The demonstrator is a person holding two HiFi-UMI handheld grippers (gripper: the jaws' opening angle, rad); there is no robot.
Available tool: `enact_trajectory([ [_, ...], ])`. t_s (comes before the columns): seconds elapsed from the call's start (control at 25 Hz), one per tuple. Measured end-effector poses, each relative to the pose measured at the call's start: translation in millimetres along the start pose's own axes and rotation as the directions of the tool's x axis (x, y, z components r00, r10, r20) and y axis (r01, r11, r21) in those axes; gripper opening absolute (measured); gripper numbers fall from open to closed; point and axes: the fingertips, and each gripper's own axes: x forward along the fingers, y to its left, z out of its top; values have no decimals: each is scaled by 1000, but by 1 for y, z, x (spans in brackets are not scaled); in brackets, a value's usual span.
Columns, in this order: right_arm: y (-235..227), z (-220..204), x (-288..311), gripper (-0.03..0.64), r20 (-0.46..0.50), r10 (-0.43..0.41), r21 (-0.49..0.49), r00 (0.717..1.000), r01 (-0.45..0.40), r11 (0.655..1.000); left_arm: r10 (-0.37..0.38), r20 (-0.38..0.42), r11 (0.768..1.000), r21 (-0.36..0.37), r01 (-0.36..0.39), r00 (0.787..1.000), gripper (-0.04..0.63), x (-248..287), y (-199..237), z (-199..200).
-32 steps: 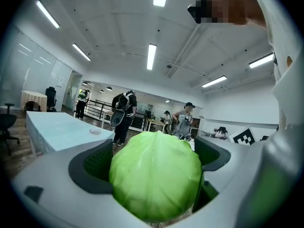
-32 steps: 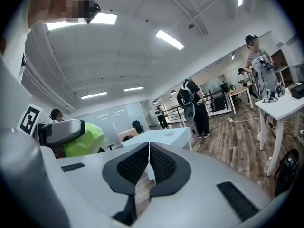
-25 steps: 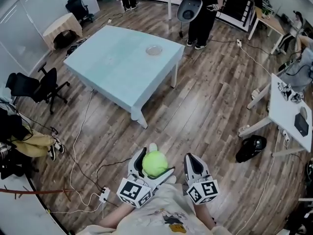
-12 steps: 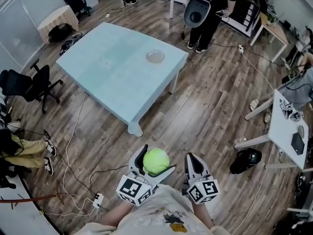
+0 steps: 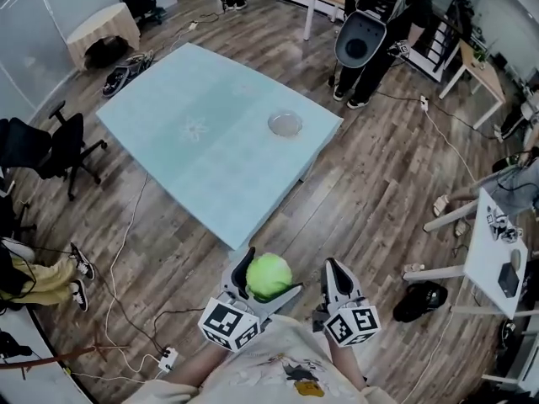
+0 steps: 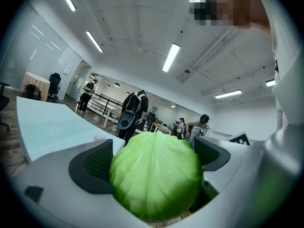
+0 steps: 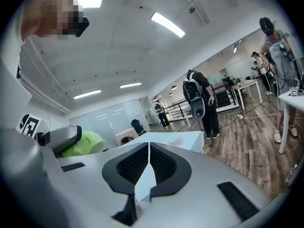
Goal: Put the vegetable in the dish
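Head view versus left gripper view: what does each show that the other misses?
Head view only: cables trailing over the wood floor, and the stretch of floor between the left claw and the table.
Left gripper view only: ceiling light strips, and the claw's pads pressed against either side of the cabbage.
Both: the cabbage gripped in the left claw, the pale blue table, and the dish on it.

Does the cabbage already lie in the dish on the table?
No, the cabbage is held in the left gripper, well away from the dish on the table.
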Motion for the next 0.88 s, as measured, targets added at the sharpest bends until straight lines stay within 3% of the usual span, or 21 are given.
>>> enact_trajectory([
  [0.2, 6, -3, 47, 29, -21, 1, -2, 1000, -1, 1000, 5, 11, 1000, -18, -4, 1000, 545, 10, 44, 13],
  [0.48, 7, 8, 95, 29, -41, 31, 12, 999, -30, 999, 20, 13, 999, -38, -19, 1000, 545, 30, 74, 22],
  [0.88, -24, 26, 170, 29, -59, 117, 22, 991, -116, 993, 111, 21, 993, -31, -110, 994, 545, 82, 117, 33],
])
